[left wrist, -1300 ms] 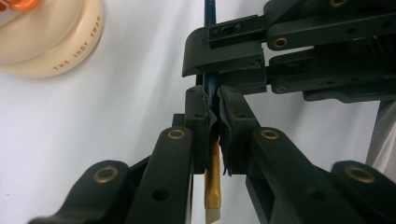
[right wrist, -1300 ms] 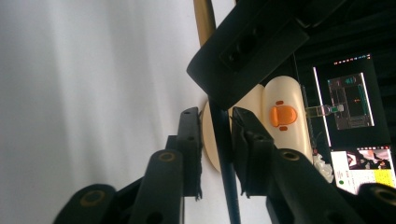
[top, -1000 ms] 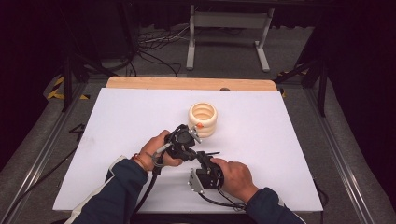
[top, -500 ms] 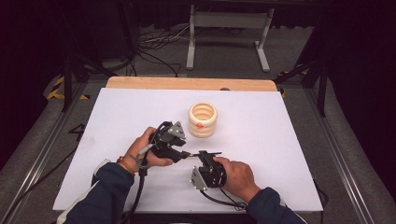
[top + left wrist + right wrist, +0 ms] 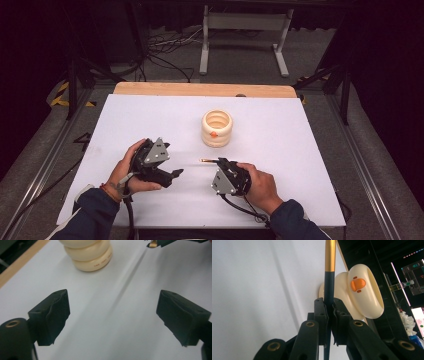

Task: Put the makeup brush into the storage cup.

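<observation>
- The left gripper is at the left of the white table, in the person's left hand, and it points toward the right gripper.
- Its jaws stand wide apart and have just been opening; in the left gripper view there is only bare table surface between the two black pads, so it holds nothing.
- Ahead of these jaws and a little to their left stands the cream ribbed holder, upright on the table, well apart from the pads.
- Ahead and to their right, near the upper edge of that view, the tip of the other gripper appears with a small gold piece; it is blurred, so this is probably the end of the pen.
- The holder is near the middle of the table in the high view, beyond both grippers, and it has a small orange mark on its front.
- The right gripper is held in the right hand, at the right of the left gripper and apart from it.
- Its jaws are closed tightly on a thin pen with a dark body and a gold upper part.
- The pen passes straight between the pads and continues out ahead of the jaws; the holder lies just behind it and to its right in the right gripper view.
</observation>
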A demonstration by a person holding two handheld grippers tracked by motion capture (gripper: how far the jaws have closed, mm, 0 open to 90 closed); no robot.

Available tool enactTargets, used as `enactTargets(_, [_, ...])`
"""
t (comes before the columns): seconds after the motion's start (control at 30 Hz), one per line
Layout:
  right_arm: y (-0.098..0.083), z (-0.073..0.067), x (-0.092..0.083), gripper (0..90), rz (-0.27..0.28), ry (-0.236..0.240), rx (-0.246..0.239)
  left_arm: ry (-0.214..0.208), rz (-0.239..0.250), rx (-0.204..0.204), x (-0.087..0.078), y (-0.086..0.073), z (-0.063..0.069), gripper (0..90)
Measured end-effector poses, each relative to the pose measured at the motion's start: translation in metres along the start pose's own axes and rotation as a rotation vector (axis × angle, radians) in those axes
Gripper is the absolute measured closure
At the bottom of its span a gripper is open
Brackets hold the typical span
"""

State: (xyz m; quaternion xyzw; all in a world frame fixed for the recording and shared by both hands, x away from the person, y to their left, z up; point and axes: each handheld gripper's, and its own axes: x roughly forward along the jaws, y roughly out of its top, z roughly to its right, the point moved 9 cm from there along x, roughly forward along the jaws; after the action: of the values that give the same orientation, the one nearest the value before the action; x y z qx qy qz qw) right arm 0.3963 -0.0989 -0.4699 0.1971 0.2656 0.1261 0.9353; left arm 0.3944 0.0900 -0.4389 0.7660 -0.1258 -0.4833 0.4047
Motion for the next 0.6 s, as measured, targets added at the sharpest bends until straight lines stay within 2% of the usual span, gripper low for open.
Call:
enactTargets(0.1, [-0.002, 0.002, -0.001, 84.0, 0.005, 0.007, 0.026, 0.021, 0.035, -0.014, -0.007, -0.010, -0.003, 8.5])
enactTargets(0.2, [-0.002, 0.004, -0.001, 84.1, 0.014, 0.011, 0.045, 0.067, 0.034, -0.019, -0.012, -0.024, -0.010, 6.8])
enactTargets(0.27, [-0.003, 0.007, -0.002, 84.1, 0.018, 0.002, 0.063, 0.077, 0.052, -0.034, -0.015, -0.032, -0.012, 6.6])
enactTargets(0.3, [-0.003, 0.008, -0.002, 84.1, 0.017, 0.003, 0.067, 0.076, 0.064, -0.045, -0.017, -0.036, -0.012, 6.6])
enactTargets(0.43, [-0.004, 0.013, -0.005, 84.1, 0.032, 0.019, 0.105, 0.079, 0.089, -0.036, -0.021, -0.053, -0.012, 5.1])
enactTargets(0.47, [-0.004, 0.016, -0.004, 84.1, 0.039, 0.006, 0.126, 0.079, 0.093, -0.033, -0.023, -0.057, -0.012, 4.5])
enactTargets(0.6, [-0.004, 0.024, -0.006, 84.1, 0.057, 0.013, 0.174, 0.082, 0.124, -0.053, -0.030, -0.067, -0.014, 4.3])
